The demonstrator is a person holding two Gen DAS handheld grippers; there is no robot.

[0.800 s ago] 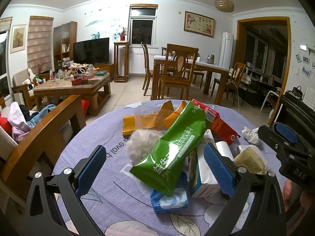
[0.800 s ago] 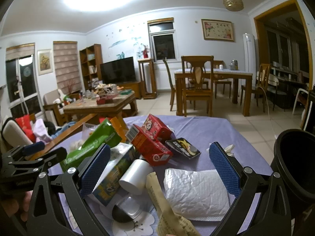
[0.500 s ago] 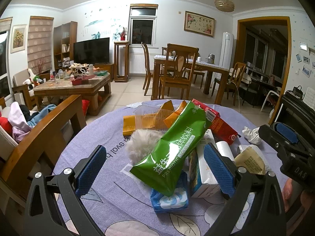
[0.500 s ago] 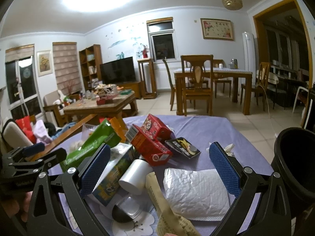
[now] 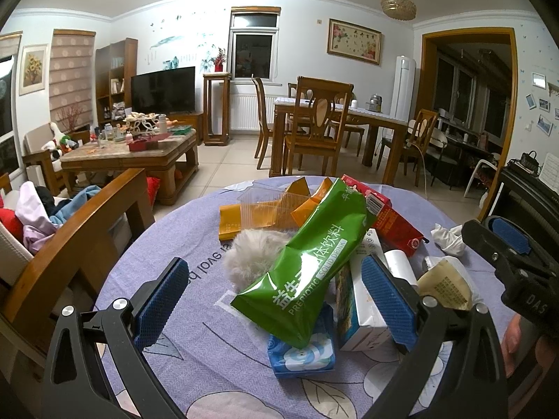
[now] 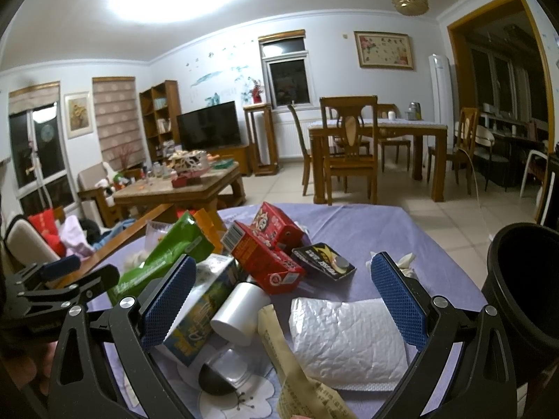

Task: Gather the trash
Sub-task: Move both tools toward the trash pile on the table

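A pile of trash lies on a round table with a purple cloth (image 5: 167,251). In the left wrist view my left gripper (image 5: 276,296) is open, its jaws either side of a green drink-powder bag (image 5: 307,262) lying over a blue tissue pack (image 5: 302,356) and a white carton (image 5: 360,300). In the right wrist view my right gripper (image 6: 283,300) is open above a white padded mailer (image 6: 346,338), a white cup (image 6: 237,309) and a beige wrapper (image 6: 297,373). Red cartons (image 6: 265,258) and a black packet (image 6: 323,262) lie beyond.
A black bin (image 6: 524,286) stands at the table's right edge. A wooden chair back (image 5: 70,244) is at the left. An orange box (image 5: 244,220), a clear tray (image 5: 269,206), a fluffy white ball (image 5: 251,258) and crumpled tissue (image 5: 449,239) also lie on the table.
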